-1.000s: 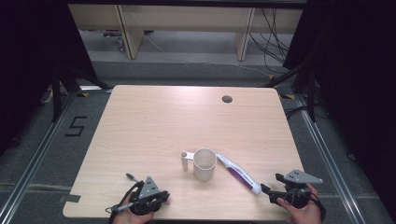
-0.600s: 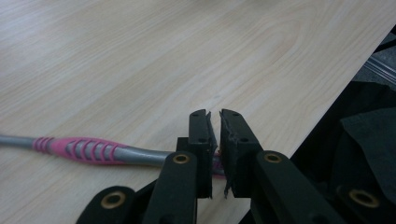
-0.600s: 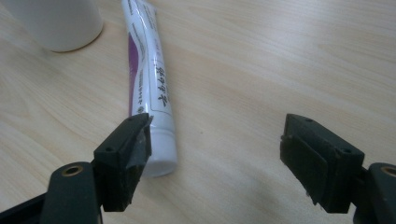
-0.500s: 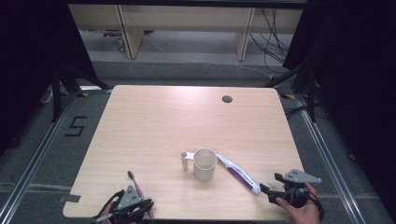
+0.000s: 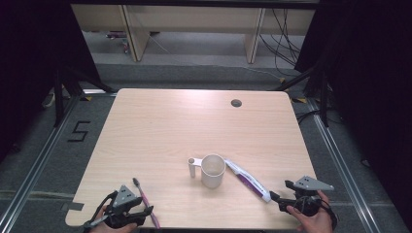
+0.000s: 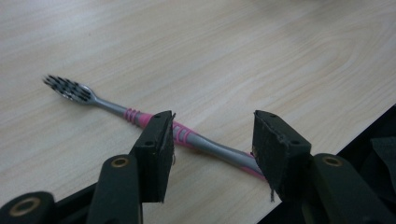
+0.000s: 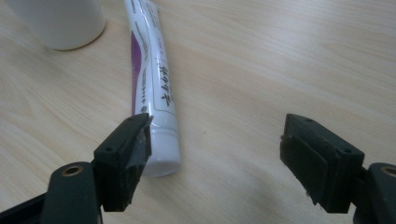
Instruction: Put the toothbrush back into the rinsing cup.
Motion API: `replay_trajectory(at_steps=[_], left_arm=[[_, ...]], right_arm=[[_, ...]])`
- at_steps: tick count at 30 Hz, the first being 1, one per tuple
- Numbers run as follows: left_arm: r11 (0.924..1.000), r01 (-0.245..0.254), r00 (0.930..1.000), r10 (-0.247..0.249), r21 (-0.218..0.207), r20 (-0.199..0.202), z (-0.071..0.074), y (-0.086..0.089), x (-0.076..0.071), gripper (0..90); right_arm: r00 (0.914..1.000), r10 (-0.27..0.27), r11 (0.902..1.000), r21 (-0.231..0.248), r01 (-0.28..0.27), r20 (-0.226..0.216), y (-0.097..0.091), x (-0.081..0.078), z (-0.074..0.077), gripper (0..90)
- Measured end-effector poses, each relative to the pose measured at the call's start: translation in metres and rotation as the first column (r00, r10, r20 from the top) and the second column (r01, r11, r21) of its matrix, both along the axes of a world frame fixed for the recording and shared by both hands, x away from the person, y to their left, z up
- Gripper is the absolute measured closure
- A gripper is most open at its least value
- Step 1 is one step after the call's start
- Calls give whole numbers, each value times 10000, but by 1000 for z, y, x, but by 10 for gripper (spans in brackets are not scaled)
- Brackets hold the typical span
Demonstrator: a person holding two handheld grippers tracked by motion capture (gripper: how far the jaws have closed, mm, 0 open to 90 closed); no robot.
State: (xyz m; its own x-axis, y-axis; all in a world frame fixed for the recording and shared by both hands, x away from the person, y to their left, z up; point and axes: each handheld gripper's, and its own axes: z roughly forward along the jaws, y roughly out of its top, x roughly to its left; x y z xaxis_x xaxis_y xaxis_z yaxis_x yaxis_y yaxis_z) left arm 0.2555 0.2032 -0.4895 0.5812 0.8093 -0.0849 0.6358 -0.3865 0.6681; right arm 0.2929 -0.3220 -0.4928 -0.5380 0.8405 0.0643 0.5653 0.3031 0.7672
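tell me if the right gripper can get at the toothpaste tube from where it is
Probably yes. The right gripper is open, and the cap end of the toothpaste tube lies flat on the table just beside one jaw, with nothing between them. The mug stands beyond the tube's far end.

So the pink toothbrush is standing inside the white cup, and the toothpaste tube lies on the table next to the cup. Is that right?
Not quite. The pink toothbrush lies flat on the table near its front edge, well left of the white cup; the high view and the left gripper view show it. The toothpaste tube does lie beside the cup.
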Motion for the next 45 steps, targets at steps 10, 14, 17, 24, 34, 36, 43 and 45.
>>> replay_trajectory(at_steps=[10, 14, 17, 24, 34, 36, 43, 45], left_arm=[[9995, -242, 9967, 255, 185, -774, -13, -9, 11, 417], [9994, -241, 9965, 259, 231, -790, -14, -12, 16, 426], [9994, -77, 9972, 101, 327, -735, -13, -14, 18, 475], [9930, 552, 9941, -449, 1041, -992, -9, -14, 30, 568], [9822, 1070, 9845, -830, 1546, -1543, -5, -12, 48, 672], [9803, 1111, 9831, -844, 1631, -1625, -4, -11, 51, 697], [9691, 1431, 9744, -1024, 2008, -2002, -1, -10, 61, 776], [9674, 1464, 9732, -1034, 2068, -2053, 0, -10, 63, 786]], right_arm=[[10000, 35, 10000, 15, -35, -1, 1, 0, -1, 256], [10000, 27, 10000, 36, -27, 0, 1, 0, -1, 256], [10000, 37, 10000, 47, -37, 4, 1, 0, -1, 255], [10000, 0, 10000, 39, 0, -15, 1, 0, -1, 255], [10000, 45, 10000, 62, -45, 13, 1, 1, -1, 256], [10000, 63, 10000, 56, -63, 54, 1, 0, 0, 256], [10000, 51, 10000, 29, -51, 70, 1, 0, 0, 256], [10000, 50, 10000, 34, -51, 70, 1, 0, 0, 256]])
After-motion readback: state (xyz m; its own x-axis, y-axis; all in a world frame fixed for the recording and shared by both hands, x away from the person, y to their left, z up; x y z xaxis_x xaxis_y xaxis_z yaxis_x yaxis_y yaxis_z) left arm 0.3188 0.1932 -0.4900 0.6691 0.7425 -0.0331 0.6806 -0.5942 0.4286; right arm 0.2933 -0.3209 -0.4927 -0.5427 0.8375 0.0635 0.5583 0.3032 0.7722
